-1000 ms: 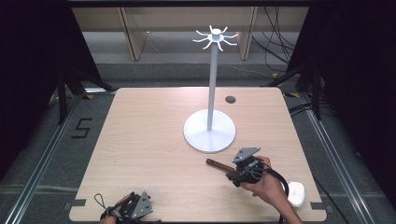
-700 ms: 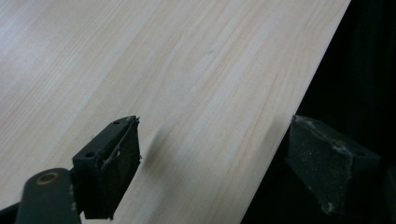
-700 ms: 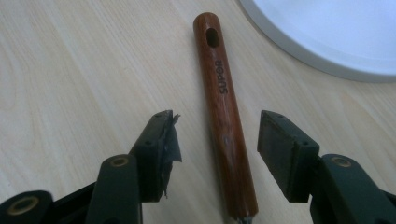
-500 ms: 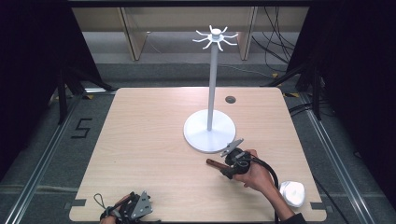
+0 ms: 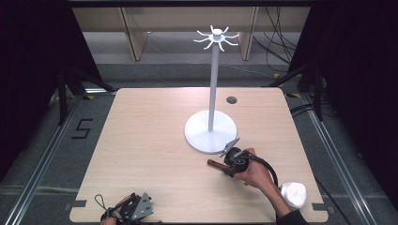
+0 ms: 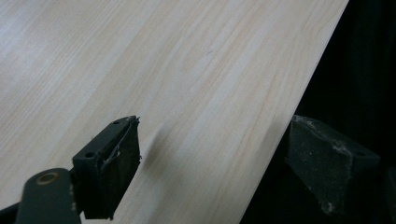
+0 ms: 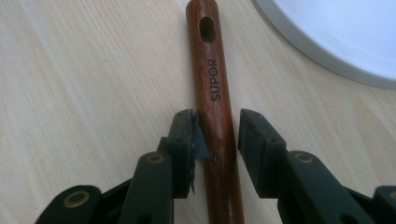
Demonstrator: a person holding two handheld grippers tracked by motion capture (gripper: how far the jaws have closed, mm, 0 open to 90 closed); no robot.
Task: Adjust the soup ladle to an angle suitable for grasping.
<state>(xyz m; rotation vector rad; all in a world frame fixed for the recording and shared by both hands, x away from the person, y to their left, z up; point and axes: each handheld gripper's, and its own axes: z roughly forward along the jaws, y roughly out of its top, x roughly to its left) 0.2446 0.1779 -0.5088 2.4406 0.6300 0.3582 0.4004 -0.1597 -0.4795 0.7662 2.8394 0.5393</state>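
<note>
A dark wooden handle (image 7: 215, 79) marked SUPOR, with a hole near its end, lies flat on the table (image 5: 141, 140) beside the white stand's round base (image 5: 210, 133). My right gripper (image 7: 218, 119) straddles it, open: one pad touches the handle, the other stands a little off it. From above, the right gripper (image 5: 231, 158) sits over the handle (image 5: 215, 164), with a hand around it. The stand's thin pole ends in a ring of hooks (image 5: 217, 37). My left gripper (image 6: 215, 140) is open and holds nothing, at the table's front edge (image 5: 133, 210).
A white rounded object (image 5: 293, 193) lies by the right forearm near the front right corner; whether it joins the handle is hidden. A small dark hole (image 5: 231, 100) sits in the tabletop behind the stand. The stand's base rim (image 7: 336, 32) is close to the handle's end.
My right gripper has moved left toward the stand's base and tipped down over the wooden handle. The left gripper has stayed where it was.
</note>
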